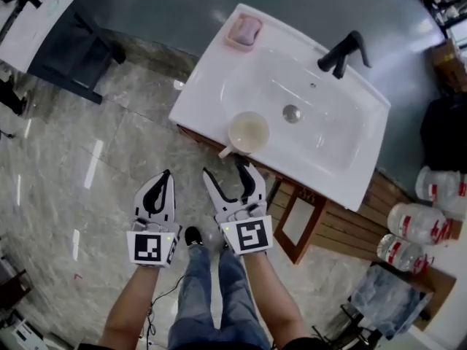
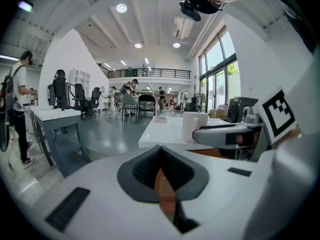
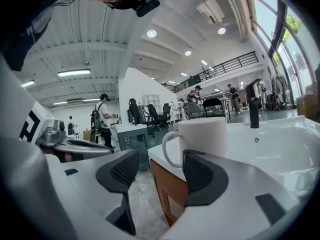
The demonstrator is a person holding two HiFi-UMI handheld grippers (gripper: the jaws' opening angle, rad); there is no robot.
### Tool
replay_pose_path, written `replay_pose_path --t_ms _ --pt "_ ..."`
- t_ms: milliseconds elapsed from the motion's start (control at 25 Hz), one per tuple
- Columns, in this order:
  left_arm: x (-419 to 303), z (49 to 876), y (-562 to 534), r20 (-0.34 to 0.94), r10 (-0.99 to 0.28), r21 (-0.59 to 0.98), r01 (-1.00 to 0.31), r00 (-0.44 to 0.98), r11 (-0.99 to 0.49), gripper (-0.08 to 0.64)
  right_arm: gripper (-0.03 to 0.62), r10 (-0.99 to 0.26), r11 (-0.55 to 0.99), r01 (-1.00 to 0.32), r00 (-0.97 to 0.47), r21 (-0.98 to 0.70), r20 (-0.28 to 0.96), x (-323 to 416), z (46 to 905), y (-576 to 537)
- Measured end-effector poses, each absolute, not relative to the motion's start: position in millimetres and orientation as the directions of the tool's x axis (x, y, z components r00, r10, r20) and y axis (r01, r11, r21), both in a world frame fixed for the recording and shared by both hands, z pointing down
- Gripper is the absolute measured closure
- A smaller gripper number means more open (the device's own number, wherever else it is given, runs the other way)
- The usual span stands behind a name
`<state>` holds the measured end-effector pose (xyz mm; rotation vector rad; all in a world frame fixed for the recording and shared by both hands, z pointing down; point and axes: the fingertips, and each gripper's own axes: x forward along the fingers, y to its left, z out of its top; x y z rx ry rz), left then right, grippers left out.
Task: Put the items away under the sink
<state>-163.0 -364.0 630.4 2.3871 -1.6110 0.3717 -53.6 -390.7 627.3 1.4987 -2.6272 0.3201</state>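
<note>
A white mug point(image 1: 248, 132) stands on the front rim of the white sink point(image 1: 350, 166), its handle toward me. My right gripper point(image 1: 226, 172) hangs just in front of it, open and empty. In the right gripper view the mug point(image 3: 205, 136) is close ahead of my right gripper point(image 3: 160, 171), its handle in line with the gap and beyond the pads. My left gripper point(image 1: 165, 175) is beside it, over the floor, shut with nothing in it. In the left gripper view the pads of my left gripper point(image 2: 160, 156) meet, and the mug point(image 2: 193, 126) is off to the right.
A pink soap on a dish point(image 1: 244, 29) lies at the sink's far corner, by a black tap point(image 1: 343, 53). The wooden cabinet under the sink has a door point(image 1: 299, 226) standing ajar. Large water bottles point(image 1: 416, 223) lie at the right, and a desk point(image 1: 36, 20) stands far left.
</note>
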Motion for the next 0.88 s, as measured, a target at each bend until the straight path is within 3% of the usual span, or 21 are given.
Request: replay_pose_path --t_ms 600,800,880 --pt "-180 633 -355 0.359 -0.869 0.068 -0.939 0.339 -0.338 0.552 0.448 -0.878 0.408 -0.892 -0.442 -0.193 0.185 -62 624 -421" --pt "-184 627 -340 0.349 -0.873 0.003 -0.932 0.341 -0.363 0.552 0.542 -0.889 0.398 -0.912 -0.409 -0.094 0.207 -60 623 -429" --pt "-186 625 -334 0.345 -0.875 0.000 -0.932 0.339 -0.362 0.552 0.548 -0.883 0.416 -0.907 -0.419 -0.064 0.210 -60 621 -430"
